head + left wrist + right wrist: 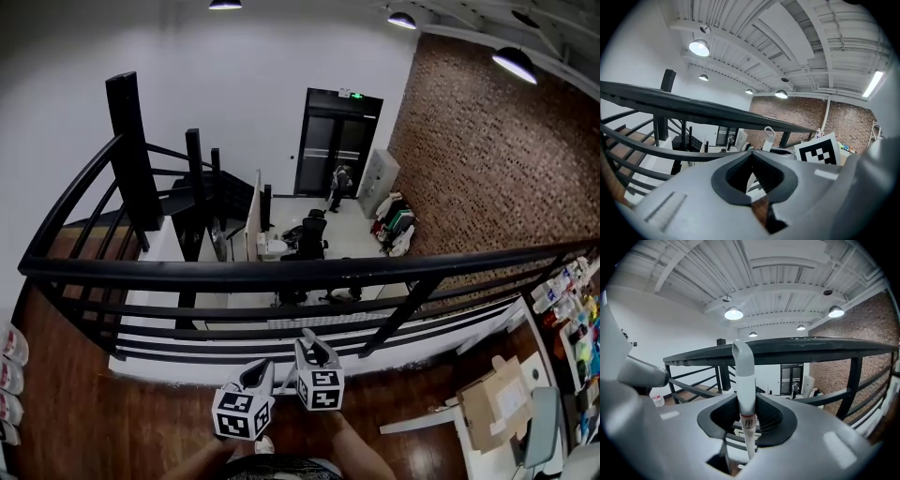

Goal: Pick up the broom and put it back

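Broom handle: pale grey, upright, clamped between jaws of right gripper. Small label on handle, one dark character, not legible. Left gripper: closed, empty. Black railing just ahead.

Head view downward, gripper views outward, all toward railing

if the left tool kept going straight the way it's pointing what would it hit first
Probably the black railing's lower bars, just ahead of the left tool; depth is unclear.
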The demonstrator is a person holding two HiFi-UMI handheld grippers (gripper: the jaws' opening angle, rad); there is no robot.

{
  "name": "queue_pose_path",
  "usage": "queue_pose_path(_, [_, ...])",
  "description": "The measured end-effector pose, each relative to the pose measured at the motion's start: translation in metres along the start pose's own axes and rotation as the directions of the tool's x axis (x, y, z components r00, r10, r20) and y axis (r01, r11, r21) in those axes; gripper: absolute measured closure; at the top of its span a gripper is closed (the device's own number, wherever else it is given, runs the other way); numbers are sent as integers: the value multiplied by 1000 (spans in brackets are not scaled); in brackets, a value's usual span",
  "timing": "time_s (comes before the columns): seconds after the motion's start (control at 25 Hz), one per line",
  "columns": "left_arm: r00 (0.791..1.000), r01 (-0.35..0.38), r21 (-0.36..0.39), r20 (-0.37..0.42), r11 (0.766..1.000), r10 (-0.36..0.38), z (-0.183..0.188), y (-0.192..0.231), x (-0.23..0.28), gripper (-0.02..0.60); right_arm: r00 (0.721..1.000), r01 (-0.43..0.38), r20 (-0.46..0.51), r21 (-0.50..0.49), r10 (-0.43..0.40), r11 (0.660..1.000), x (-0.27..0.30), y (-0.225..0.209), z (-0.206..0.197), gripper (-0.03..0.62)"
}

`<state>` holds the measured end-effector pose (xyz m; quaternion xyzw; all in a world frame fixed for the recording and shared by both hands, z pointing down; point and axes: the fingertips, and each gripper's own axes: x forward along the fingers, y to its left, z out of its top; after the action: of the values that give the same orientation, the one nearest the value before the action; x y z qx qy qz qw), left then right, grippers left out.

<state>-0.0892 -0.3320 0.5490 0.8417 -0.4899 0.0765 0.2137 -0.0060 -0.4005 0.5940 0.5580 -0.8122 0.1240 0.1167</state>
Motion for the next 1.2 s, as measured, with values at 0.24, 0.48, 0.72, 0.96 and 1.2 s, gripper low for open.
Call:
queue_pose_path(0.24, [999, -30, -11, 21, 999, 30, -2, -15, -5, 575, 998, -42, 45, -26, 43, 999, -39, 5, 23, 497])
queue_pose_path(0.48, [996, -58, -10, 73, 998, 58, 6, -34, -13, 575, 989, -65, 127, -48, 71, 997, -88, 5, 62, 497])
queue_pose_path(0.72, [991, -65, 80, 124, 995, 54, 22, -65, -20, 575, 977, -60, 200, -56, 70, 997, -133, -4, 92, 497])
queue_pose_path(0.96, [990, -39, 85, 141, 996, 27, 26, -92, -22, 575, 963, -54, 260, -85, 74, 995, -168, -8, 117, 497])
queue_pose_path(1.2, [991, -25, 87, 136, 996, 13, 17, -110, -28, 575, 953, -46, 292, -112, 77, 993, -191, -9, 125, 497])
